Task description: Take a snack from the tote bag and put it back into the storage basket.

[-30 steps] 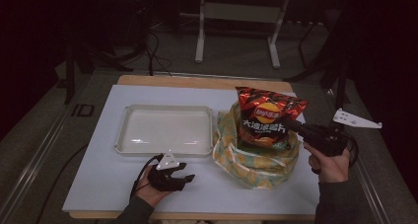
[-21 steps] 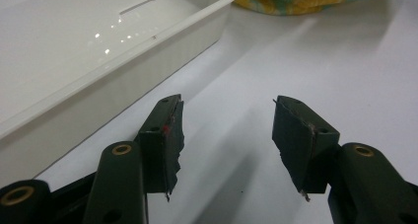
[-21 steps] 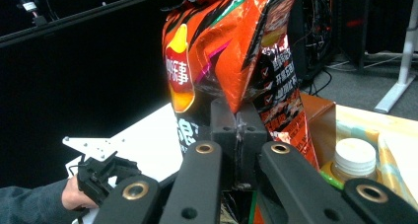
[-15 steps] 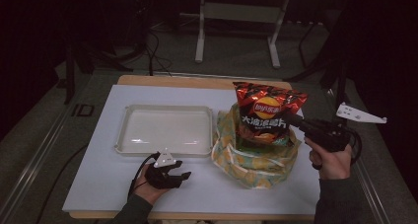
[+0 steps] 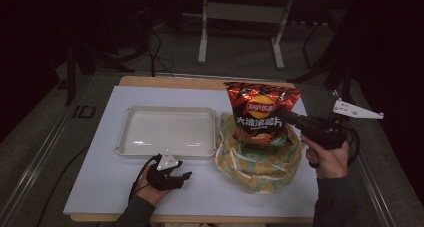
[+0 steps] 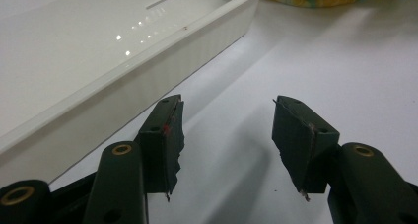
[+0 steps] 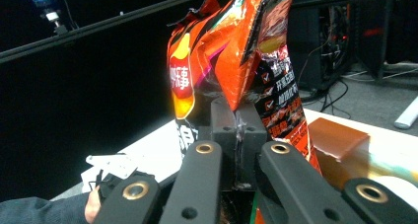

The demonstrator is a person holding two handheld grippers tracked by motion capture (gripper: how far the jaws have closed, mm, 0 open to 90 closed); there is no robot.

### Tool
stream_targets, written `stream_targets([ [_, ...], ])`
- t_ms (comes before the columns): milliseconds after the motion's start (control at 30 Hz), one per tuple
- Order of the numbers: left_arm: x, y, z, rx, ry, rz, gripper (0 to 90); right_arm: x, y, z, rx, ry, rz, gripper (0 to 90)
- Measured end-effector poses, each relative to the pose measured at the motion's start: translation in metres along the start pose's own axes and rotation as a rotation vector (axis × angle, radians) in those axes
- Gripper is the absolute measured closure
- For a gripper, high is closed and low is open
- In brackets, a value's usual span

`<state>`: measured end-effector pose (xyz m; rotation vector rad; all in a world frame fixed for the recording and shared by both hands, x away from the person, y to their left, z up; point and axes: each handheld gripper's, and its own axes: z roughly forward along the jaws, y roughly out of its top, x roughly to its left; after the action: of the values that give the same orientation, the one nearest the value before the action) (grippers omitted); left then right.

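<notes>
Lifted slightly higher above the patterned bag (image 5: 257, 162), the chip bag (image 5: 261, 112) stays pinched at its edge by the right claw (image 5: 289, 118).

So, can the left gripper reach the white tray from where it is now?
Probably yes: the left gripper is open and holds nothing, and the white tray lies just beside it with bare table between.

The red crisp bag (image 5: 261, 112) carries a round yellow-and-red Lay's logo with Chinese brand characters, and below it a line of large white Chinese characters, "大波浪薯片". In the right gripper view its back (image 7: 276, 93) shows small white Chinese lines beside tick marks, too small to read.
</notes>
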<state>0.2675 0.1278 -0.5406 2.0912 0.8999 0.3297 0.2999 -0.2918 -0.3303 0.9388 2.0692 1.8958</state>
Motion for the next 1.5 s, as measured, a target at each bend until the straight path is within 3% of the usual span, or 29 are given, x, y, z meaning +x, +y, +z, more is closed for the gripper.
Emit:
stream_targets([
  [333, 0.003, 0.000, 0.000, 0.003, 0.002, -0.026, 45.7, 0.011, 0.002, 0.028, 0.009, 0.015, -0.033, 89.8],
  [733, 0.001, 0.000, 0.001, 0.003, -0.003, -0.009, 45.5, 0.028, 0.010, 0.069, 0.040, 0.050, -0.085, 89.8],
  [1033, 0.001, -0.001, 0.001, 0.003, -0.007, -0.004, 45.3, 0.028, 0.001, 0.109, 0.049, 0.071, -0.059, 89.8],
  [1200, 0.001, 0.000, 0.001, 0.005, -0.008, -0.004, 45.2, 0.025, -0.003, 0.117, 0.042, 0.073, -0.040, 89.9],
  [1300, 0.001, 0.000, 0.002, 0.009, -0.005, -0.005, 45.2, 0.023, -0.007, 0.132, 0.026, 0.074, -0.022, 89.8],
  [1500, 0.001, 0.000, 0.002, 0.013, -0.010, -0.005, 45.1, 0.025, -0.010, 0.154, 0.045, 0.066, -0.032, 89.9],
])
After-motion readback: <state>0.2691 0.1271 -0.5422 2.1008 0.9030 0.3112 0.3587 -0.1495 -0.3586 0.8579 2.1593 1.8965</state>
